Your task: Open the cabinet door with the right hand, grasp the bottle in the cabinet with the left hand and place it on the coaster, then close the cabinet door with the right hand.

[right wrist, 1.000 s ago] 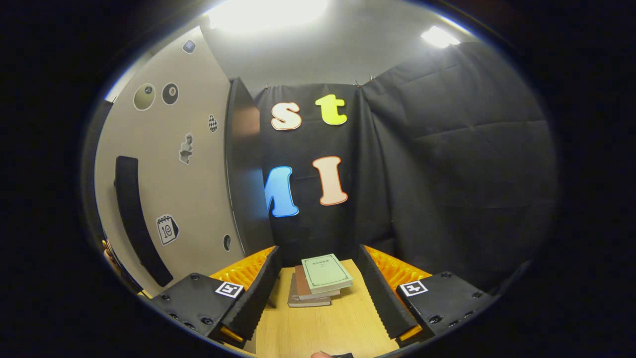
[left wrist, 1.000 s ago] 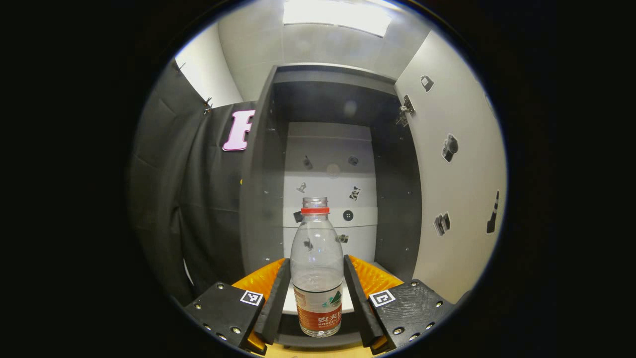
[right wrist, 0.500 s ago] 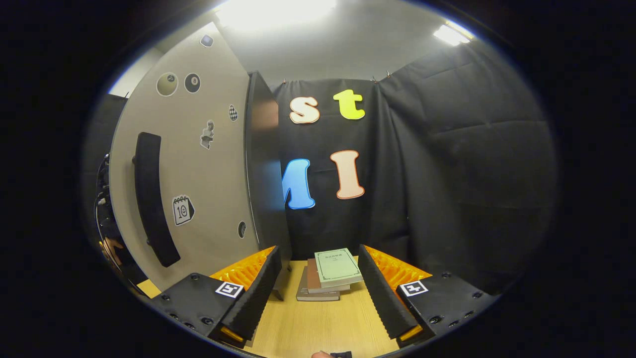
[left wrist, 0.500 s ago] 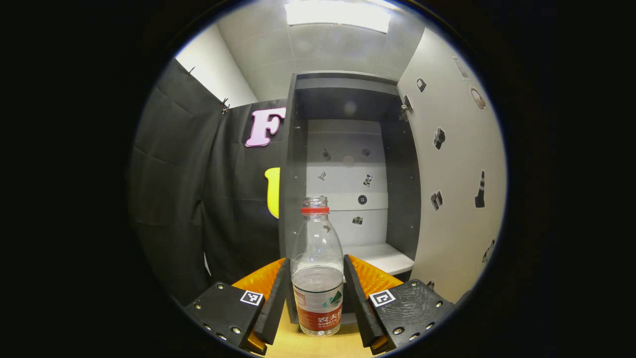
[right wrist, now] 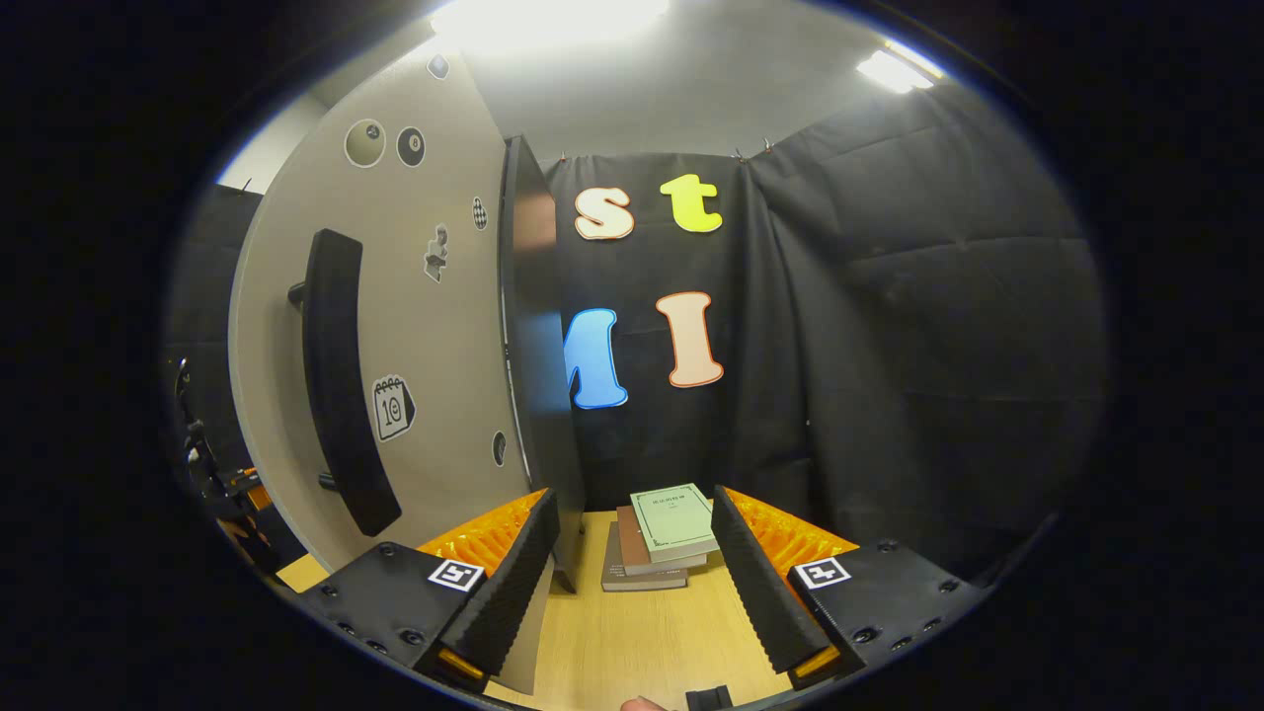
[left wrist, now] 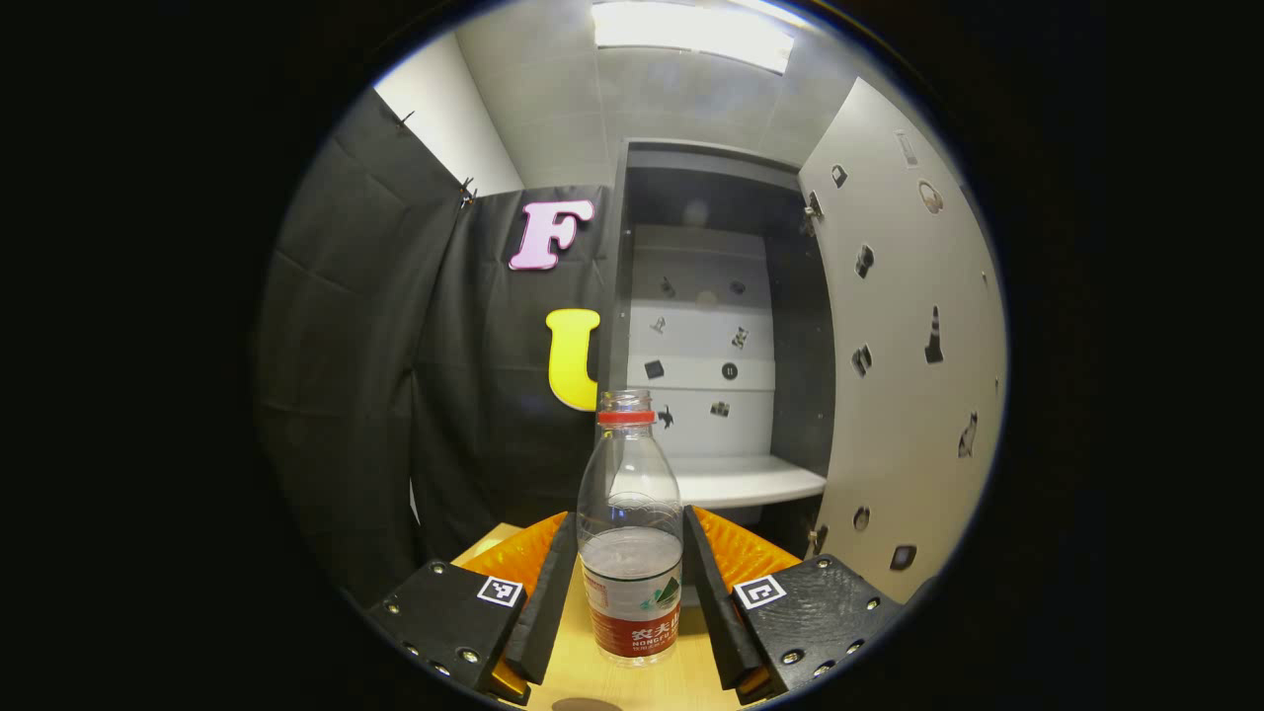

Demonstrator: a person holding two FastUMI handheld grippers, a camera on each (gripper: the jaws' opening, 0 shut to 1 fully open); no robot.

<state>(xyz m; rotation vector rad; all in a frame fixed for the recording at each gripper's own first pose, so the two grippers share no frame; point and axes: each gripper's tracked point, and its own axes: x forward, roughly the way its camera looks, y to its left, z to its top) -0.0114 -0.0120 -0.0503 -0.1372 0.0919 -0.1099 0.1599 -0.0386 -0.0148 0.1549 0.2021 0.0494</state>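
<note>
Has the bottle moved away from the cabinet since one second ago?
Yes. The bottle, clamped in the left gripper, has come back out of the cabinet: the shelf now lies behind it and wooden tabletop shows beneath.

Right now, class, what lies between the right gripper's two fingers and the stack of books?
In the right gripper view, only bare wooden tabletop lies between the right gripper and the books.

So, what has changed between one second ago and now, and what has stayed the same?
The left gripper, shut on the bottle, has drawn back out of the cabinet: the cabinet looks smaller and farther, and wooden table now shows under the bottle. The right gripper shifted slightly, bringing the door and its handle more into view. Unchanged: grip on the bottle, door open, right gripper open and empty, books stacked.
</note>
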